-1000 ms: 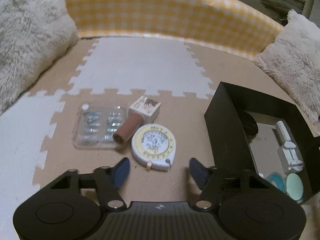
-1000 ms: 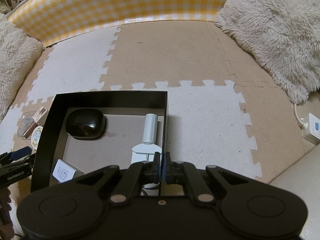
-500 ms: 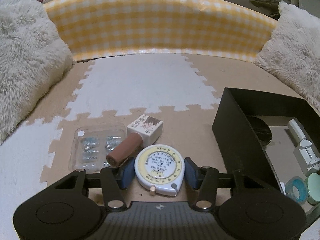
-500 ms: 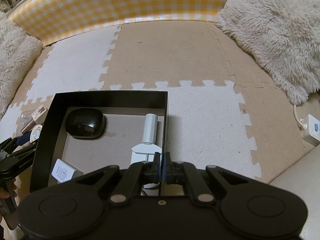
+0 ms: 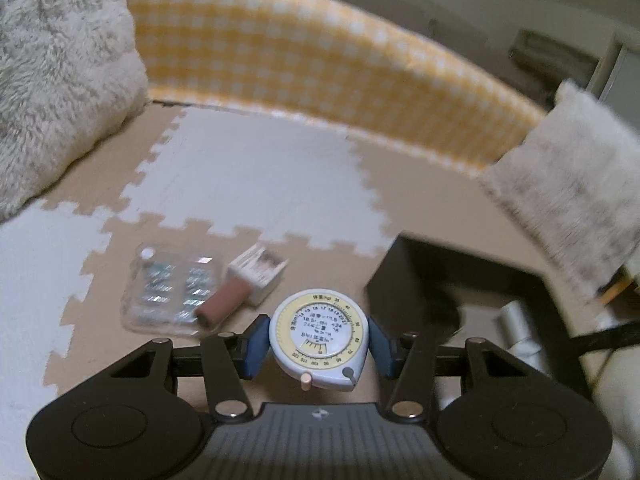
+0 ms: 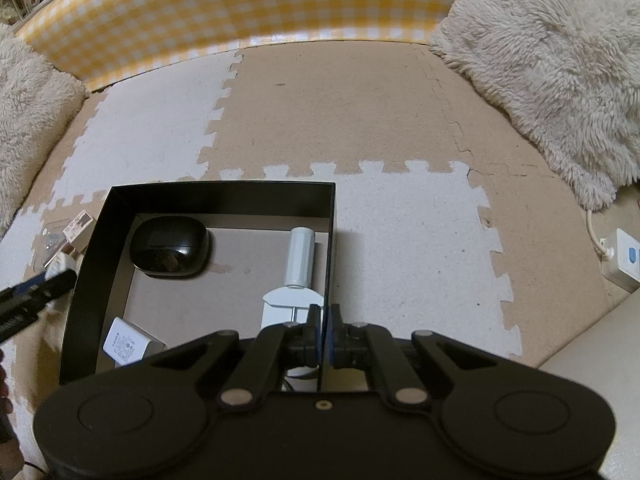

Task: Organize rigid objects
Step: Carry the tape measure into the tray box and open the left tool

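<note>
My left gripper (image 5: 318, 342) is shut on the round white and yellow tape measure (image 5: 319, 340) and holds it above the mat. Behind it lie a brown cylinder (image 5: 222, 303), a small white box (image 5: 259, 271) and a clear plastic case (image 5: 170, 294). The black box (image 6: 224, 200) stands to the right (image 5: 416, 280). It holds a black case (image 6: 170, 247), a white clamp with a tube (image 6: 298, 276) and a white adapter (image 6: 126, 344). My right gripper (image 6: 323, 330) is shut on the box's right wall. The left gripper shows at the left edge (image 6: 28, 292).
Puzzle foam mats (image 6: 360, 128) cover the floor. A yellow checked bumper (image 5: 320, 76) runs along the back. Fluffy cushions lie at the left (image 5: 52, 72) and right (image 6: 552, 60). A white power strip (image 6: 624, 256) lies at far right.
My left gripper closed on the tape measure and lifted it off the mat, swinging a little. The right gripper has not moved.
</note>
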